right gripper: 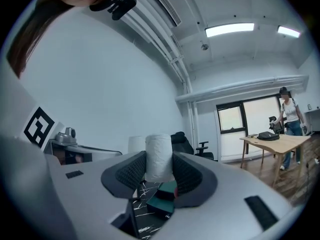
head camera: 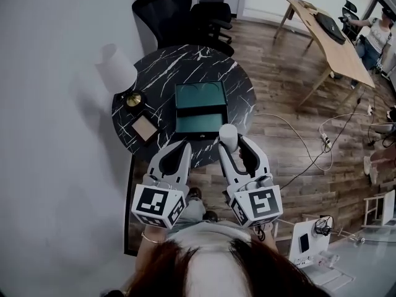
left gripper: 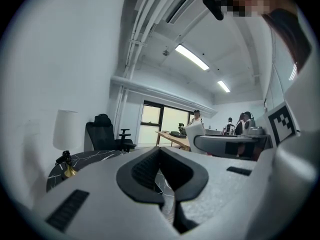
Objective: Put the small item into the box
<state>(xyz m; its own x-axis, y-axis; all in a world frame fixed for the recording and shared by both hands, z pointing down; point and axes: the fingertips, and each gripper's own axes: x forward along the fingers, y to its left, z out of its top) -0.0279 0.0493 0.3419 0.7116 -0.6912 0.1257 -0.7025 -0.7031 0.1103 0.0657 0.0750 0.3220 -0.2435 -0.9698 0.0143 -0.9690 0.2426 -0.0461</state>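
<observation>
A white cylinder-shaped small item (head camera: 228, 135) stands upright between the jaws of my right gripper (head camera: 229, 143), which is shut on it. It hangs over the near edge of the round black marble table (head camera: 238, 79). The open dark green box (head camera: 199, 107) lies on the table just beyond the item, its two halves side by side. In the right gripper view the item (right gripper: 159, 159) fills the gap in the right gripper (right gripper: 159, 168), and the box (right gripper: 162, 200) shows below. My left gripper (head camera: 180, 148) sits beside the right one, jaws together and empty; the left gripper (left gripper: 160, 151) points across the table.
A white lamp (head camera: 116, 67) with a brass base (head camera: 133, 99) and a tan square pad (head camera: 144, 127) occupy the table's left side. Black office chairs (head camera: 185, 8) stand behind it. A wooden table (head camera: 328, 39), people and floor cables (head camera: 309, 147) are to the right.
</observation>
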